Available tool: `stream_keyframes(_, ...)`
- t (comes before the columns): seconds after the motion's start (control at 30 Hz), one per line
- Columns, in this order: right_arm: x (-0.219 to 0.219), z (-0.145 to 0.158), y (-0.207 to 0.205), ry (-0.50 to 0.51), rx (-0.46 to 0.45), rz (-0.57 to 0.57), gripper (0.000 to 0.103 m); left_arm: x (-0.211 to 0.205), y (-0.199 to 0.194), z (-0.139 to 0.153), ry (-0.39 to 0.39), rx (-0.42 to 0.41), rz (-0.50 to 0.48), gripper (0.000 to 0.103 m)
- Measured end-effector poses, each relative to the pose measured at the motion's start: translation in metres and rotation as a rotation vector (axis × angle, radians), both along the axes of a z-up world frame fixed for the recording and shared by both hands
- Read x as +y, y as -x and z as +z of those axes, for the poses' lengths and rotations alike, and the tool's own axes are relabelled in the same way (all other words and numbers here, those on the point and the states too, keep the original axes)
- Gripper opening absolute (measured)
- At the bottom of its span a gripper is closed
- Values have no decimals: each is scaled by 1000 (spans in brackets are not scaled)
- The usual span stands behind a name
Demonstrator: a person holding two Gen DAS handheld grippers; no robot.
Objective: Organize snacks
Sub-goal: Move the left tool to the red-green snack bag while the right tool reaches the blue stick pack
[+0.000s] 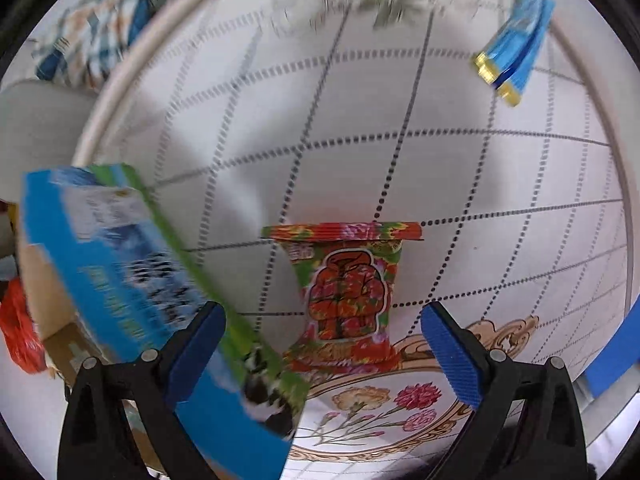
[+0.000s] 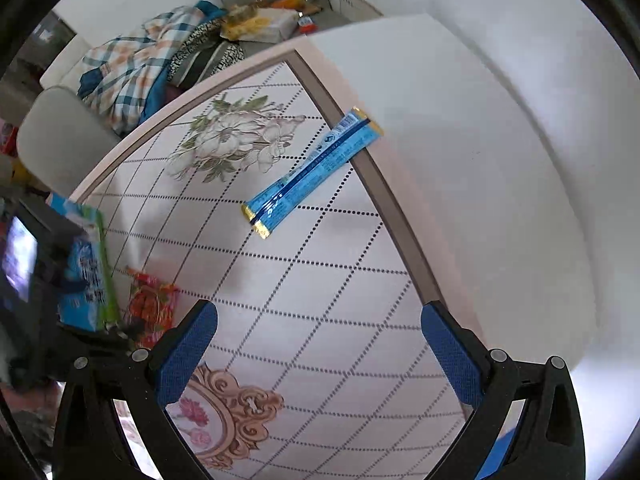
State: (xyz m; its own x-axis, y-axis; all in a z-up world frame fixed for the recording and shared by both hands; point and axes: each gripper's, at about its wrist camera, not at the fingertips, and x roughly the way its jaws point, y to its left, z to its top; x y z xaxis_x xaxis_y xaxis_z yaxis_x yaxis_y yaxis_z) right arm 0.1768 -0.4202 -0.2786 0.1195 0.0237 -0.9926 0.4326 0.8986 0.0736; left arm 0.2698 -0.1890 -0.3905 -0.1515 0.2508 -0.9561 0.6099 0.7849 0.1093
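Note:
My left gripper [image 1: 322, 338] stands open, blue pads wide apart. A red floral snack packet [image 1: 346, 294] lies flat on the table between and just beyond its fingers. A blue and green box [image 1: 132, 276] tilts across the left finger, blurred; no pad presses on it. A long blue wrapped bar [image 1: 514, 42] lies at the far right table edge. My right gripper [image 2: 320, 344] is open over the patterned tabletop [image 2: 320, 280], nothing between its fingers. In the right wrist view the blue bar [image 2: 310, 172] lies ahead across the table's border, and the box [image 2: 86, 268] and red packet [image 2: 152, 306] sit left.
A grey chair [image 2: 60, 140] with checked cloth [image 2: 128, 68] stands behind the table. A white wall [image 2: 480, 160] runs along the table's right side. Clutter [image 2: 272, 16] lies on a far seat. An orange-red bag [image 1: 20, 320] sits at lower left.

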Motion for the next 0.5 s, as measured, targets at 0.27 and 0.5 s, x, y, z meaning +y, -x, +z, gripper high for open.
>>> stream_keyframes(0.27,-47,-81,-59,-188,117,-136,103,5,-4,-35,-41,67,94,100)
stream_keyframes(0.5,-53,-125,-96,-200,179,-185,101,9,-2,-59,-34,158,154,103)
